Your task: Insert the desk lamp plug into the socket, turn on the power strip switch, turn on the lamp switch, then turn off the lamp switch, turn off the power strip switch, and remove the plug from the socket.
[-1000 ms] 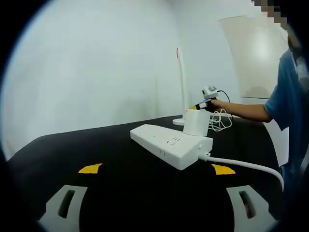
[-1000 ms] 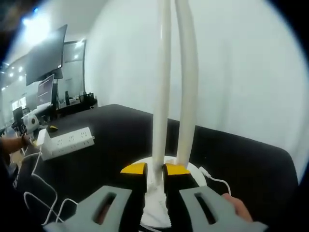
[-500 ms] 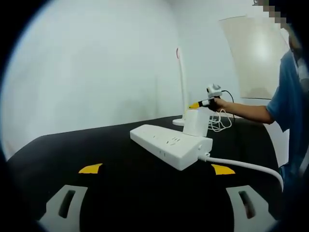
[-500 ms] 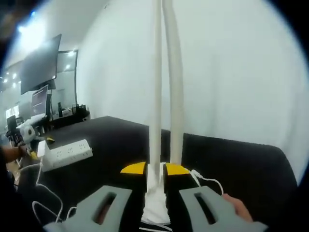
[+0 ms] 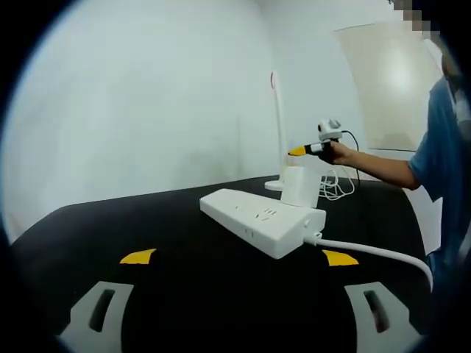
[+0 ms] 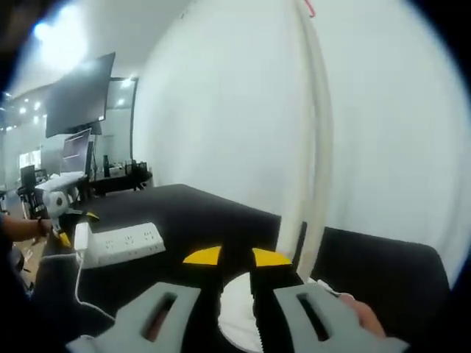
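- In the left gripper view, the left gripper (image 5: 239, 309) hangs low over the black table (image 5: 169, 294). Its two jaws stand wide apart with nothing between them.
- A white power strip (image 5: 259, 221) lies flat on the table ahead of it.
- A white plug block (image 5: 299, 185) stands up in the strip's far end. It sits in a socket.
- A thick white cord (image 5: 375, 251) runs from the strip's near end off to the right.
- Behind the strip stands the white desk lamp (image 5: 277, 132), tall and thin, with its round base on the table.
- The right gripper (image 5: 300, 151) shows far off there, near the lamp's pole, held in a person's hand (image 5: 337, 152). The person wears a blue sleeve (image 5: 434, 140).
- In the right gripper view, the right gripper (image 6: 235, 259) is up above the lamp's round base (image 6: 239, 312). Its jaws are pressed almost together with nothing held.
- The lamp's pole (image 6: 313, 147) rises just right of the yellow tips, not touching them.
- The power strip (image 6: 121, 245) lies well to the left.
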The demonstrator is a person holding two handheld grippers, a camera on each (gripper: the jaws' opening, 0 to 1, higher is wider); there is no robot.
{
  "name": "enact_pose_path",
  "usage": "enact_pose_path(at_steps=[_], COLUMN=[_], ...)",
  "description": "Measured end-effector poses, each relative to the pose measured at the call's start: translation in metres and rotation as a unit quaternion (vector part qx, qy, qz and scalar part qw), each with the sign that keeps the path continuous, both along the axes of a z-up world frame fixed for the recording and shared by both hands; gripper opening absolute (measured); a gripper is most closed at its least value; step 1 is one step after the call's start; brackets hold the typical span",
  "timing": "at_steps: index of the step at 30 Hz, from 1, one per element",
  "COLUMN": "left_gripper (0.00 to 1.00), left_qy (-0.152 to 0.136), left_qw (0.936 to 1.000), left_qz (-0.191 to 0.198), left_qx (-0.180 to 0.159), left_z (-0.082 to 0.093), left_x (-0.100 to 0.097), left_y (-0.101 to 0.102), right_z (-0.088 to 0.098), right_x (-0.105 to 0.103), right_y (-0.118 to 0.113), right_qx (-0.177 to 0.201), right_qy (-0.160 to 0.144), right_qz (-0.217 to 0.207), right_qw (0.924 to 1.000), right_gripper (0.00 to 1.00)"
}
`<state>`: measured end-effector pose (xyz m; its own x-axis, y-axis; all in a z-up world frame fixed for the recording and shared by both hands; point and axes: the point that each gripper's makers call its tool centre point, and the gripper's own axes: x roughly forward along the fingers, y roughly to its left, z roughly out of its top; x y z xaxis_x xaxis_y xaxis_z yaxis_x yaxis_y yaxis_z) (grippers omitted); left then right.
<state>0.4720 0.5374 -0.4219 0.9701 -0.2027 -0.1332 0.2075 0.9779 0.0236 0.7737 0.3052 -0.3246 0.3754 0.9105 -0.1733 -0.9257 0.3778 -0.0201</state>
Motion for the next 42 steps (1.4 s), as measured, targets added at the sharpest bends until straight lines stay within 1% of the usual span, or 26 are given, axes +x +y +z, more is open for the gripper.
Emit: enact_pose_path(at_steps=[2,4,6,8,10,12,13,14,19,21,23,26,28,30,33,35,38,40,42], left_gripper=[0.84,0.84,0.84,0.84,0.84,0.84,0.84,0.84,0.84,0.84,0.84,0.84,0.84,0.84,0.84,0.83,0.81,0.80,0.80], left_qy=[0.001,0.000,-0.001,0.000,0.000,-0.001,0.000,0.000,0.000,-0.001,-0.001,0.000,0.000,-0.001,0.000,0.000,-0.001,-0.001,-0.001], left_qw=[1.0000,1.0000,1.0000,1.0000,1.0000,1.0000,1.0000,1.0000,1.0000,1.0000,1.0000,1.0000,1.0000,1.0000,1.0000,1.0000,1.0000,0.9999,0.9999], left_qz=[0.000,0.000,-0.001,-0.001,-0.001,-0.002,-0.002,-0.002,-0.002,-0.001,-0.002,-0.002,-0.002,-0.003,-0.004,-0.005,-0.005,-0.007,-0.008], left_qx=[-0.001,-0.001,-0.001,-0.001,-0.002,-0.002,-0.002,-0.002,-0.002,-0.002,-0.002,-0.002,-0.002,-0.003,-0.002,-0.002,-0.006,-0.009,-0.014], left_z=[0.000,0.000,0.000,0.000,0.000,0.000,0.000,-0.001,-0.001,-0.002,-0.003,-0.003,-0.004,-0.004,-0.003,-0.003,-0.001,-0.001,0.000], left_x=[0.001,0.001,0.001,0.001,0.001,0.000,0.000,0.000,0.002,0.001,0.001,0.000,-0.001,-0.002,-0.002,-0.003,-0.003,-0.003,-0.002], left_y=[0.002,0.002,0.001,0.002,0.003,0.004,0.003,0.004,0.006,0.010,0.017,0.017,0.020,0.021,0.015,0.015,0.009,0.008,0.007], right_z=[0.003,0.004,0.006,0.009,0.013,0.015,0.017,0.018,0.023,0.025,0.026,0.026,0.026,0.026,0.026,0.026,0.026,0.024,0.024], right_x=[-0.001,-0.008,-0.009,-0.020,-0.020,-0.030,-0.026,-0.026,-0.036,-0.038,-0.040,-0.046,-0.053,-0.056,-0.063,-0.071,-0.089,-0.094,-0.100], right_y=[0.000,0.001,0.001,0.001,0.000,0.000,-0.001,-0.002,-0.008,-0.011,-0.013,-0.015,-0.018,-0.020,-0.021,-0.020,-0.017,-0.017,-0.017], right_qx=[0.000,0.000,-0.001,0.000,-0.002,-0.006,-0.007,-0.008,-0.010,-0.007,-0.003,0.004,0.005,-0.001,-0.009,-0.007,0.010,0.008,0.006], right_qy=[-0.001,-0.005,-0.009,-0.017,-0.026,-0.035,-0.037,-0.039,-0.046,-0.047,-0.043,-0.037,-0.045,-0.053,-0.063,-0.063,-0.046,-0.047,-0.058], right_qz=[0.003,0.008,0.014,0.021,0.028,0.033,0.035,0.037,0.045,0.045,0.046,0.056,0.064,0.064,0.066,0.078,0.113,0.118,0.122], right_qw=[1.0000,1.0000,0.9999,0.9996,0.9993,0.9988,0.9987,0.9985,0.9979,0.9979,0.9980,0.9978,0.9970,0.9966,0.9958,0.9949,0.9925,0.9919,0.9908], right_gripper=[0.16,0.17,0.18,0.19,0.19,0.20,0.21,0.21,0.23,0.24,0.25,0.29,0.30,0.31,0.31,0.34,0.38,0.44,0.48])
